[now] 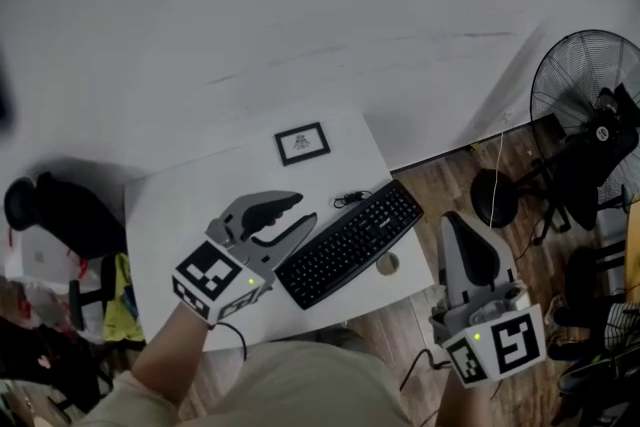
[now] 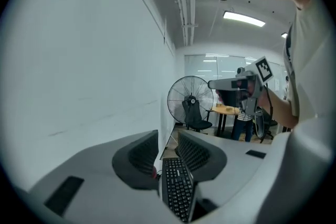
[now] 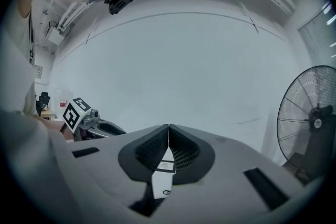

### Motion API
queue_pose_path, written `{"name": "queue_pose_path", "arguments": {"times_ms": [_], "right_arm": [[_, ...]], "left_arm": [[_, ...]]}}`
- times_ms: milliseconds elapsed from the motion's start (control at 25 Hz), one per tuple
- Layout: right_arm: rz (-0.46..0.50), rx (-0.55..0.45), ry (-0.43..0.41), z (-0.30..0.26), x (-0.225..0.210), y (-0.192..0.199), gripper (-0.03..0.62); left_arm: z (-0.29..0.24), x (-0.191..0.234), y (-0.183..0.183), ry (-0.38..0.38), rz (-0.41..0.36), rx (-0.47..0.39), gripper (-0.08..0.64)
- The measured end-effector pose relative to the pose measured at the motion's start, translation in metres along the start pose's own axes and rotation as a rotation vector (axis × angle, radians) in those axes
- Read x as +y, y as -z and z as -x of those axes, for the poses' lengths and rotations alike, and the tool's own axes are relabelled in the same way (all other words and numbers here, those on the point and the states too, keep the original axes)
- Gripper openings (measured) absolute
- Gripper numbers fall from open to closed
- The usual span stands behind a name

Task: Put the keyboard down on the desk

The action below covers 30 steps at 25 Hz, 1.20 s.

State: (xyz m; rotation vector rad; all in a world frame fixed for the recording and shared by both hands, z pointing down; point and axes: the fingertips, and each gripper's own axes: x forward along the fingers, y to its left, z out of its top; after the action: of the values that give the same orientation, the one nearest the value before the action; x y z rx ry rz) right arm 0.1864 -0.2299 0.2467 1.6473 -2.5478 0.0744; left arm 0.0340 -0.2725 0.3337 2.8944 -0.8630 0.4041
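Left gripper (image 1: pixel 305 208) hovers over white desk (image 1: pixel 190 205), jaws slightly apart, nothing between them. Right gripper (image 1: pixel 456 220) sits beyond desk's right edge, jaws together, empty. Black keyboard (image 1: pixel 350 242) lies flat on desk's front-right part, between the 2 grippers.

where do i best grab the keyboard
Probably its short ends: left gripper on the near one, right gripper on the far one, coming in level. The keyboard is long, thin and flat on the desk; one central pinch would likely tip it.
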Motion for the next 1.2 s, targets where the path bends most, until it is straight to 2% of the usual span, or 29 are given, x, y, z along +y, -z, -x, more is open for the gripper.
{"name": "queue_pose_path", "arguments": {"times_ms": [320,400,600,800,1080,1200], "right_arm": [[-0.039,-0.045,-0.062,0.012,0.020,-0.015,0.026],[-0.050,-0.045,-0.078,0.015,0.027,-0.013,0.026],[-0.067,-0.024,-0.093,0.021,0.033,-0.001,0.026],[-0.104,-0.001,-0.148,0.019,0.042,0.021,0.025],[-0.112,0.137,-0.164,0.010,0.045,0.073,0.025],[-0.117,0.184,-0.166,0.007,0.047,0.090,0.025]], "left_arm": [[0.041,-0.008,-0.041,-0.082,-0.042,-0.140,0.049],[0.049,-0.010,-0.042,-0.090,-0.045,-0.155,0.043],[0.059,-0.014,-0.032,-0.140,-0.062,-0.121,0.021],[0.071,-0.019,-0.025,-0.189,-0.041,-0.173,0.021],[0.064,-0.015,0.029,-0.229,-0.020,-0.037,0.020],[0.063,-0.014,0.043,-0.238,0.021,-0.014,0.020]]}}
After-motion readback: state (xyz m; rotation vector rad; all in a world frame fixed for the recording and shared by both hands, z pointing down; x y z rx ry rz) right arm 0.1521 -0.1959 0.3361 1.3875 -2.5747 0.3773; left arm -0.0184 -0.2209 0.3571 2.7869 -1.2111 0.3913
